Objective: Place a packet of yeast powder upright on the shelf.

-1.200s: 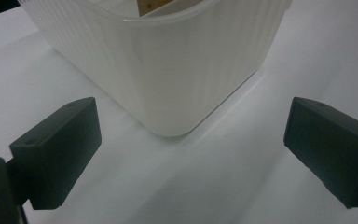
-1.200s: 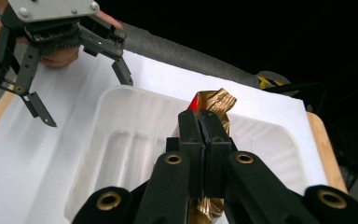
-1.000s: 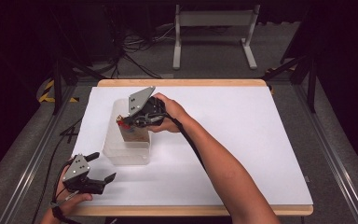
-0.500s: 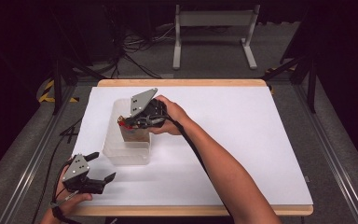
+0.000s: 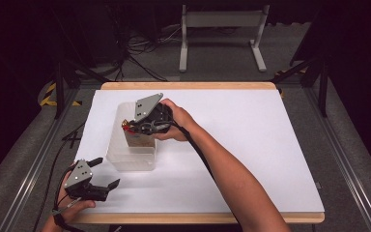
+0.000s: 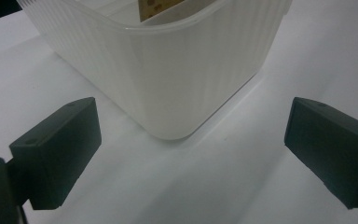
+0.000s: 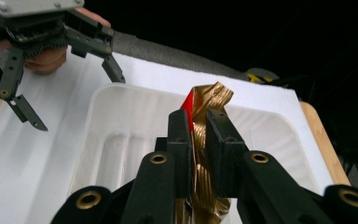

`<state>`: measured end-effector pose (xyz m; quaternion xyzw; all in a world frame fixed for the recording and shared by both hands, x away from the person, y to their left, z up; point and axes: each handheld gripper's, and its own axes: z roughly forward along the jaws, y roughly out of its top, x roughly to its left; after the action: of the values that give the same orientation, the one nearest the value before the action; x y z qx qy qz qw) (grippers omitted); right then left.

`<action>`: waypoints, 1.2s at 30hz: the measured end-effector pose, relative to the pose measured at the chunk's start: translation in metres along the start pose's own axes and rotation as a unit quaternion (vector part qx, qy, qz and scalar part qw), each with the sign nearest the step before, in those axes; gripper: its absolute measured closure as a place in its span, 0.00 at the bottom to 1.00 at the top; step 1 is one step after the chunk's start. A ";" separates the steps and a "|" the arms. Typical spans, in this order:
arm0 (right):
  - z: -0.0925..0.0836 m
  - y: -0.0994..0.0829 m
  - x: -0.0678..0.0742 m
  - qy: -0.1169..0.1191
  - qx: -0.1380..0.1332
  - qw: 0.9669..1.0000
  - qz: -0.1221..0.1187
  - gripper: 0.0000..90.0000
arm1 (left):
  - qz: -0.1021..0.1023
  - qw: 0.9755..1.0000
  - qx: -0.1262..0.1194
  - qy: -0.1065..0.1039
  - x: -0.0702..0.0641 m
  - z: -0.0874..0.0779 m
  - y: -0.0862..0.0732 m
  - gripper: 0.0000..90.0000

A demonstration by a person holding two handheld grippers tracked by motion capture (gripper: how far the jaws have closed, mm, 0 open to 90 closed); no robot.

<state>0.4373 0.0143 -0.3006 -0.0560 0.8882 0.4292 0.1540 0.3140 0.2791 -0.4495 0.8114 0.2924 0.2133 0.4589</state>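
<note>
— What's in the tub?

— A gold packet with a red corner, standing upright at the tub's far end. The tub sits on the left half of the table, nearer the left edge.

— Who has the packet?

— The right gripper. Its jaws have just been opening, with the packet's crinkled top between them; the pads look barely parted from it.

— The other one?

— The left gripper rests by the near left corner, jaws spread wide and empty, pointing at the tub.
</note>
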 end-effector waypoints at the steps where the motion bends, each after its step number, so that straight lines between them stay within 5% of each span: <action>1: -0.001 0.000 0.000 -0.003 -0.003 1.000 0.003 0.85 | 0.000 1.000 -0.001 0.000 0.000 0.000 0.000 0.05; 22: -0.012 0.003 0.004 -0.031 0.020 0.999 0.016 0.64 | 0.001 1.000 0.001 0.002 0.000 0.000 0.000 0.05; 36: -0.028 0.001 0.011 -0.050 0.034 0.998 0.022 0.61 | 0.002 1.000 0.004 0.004 -0.001 0.001 0.000 0.05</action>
<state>0.4203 -0.0068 -0.2868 -0.0100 0.8947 0.4039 0.1903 0.3142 0.2779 -0.4496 0.8132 0.2932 0.2162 0.4540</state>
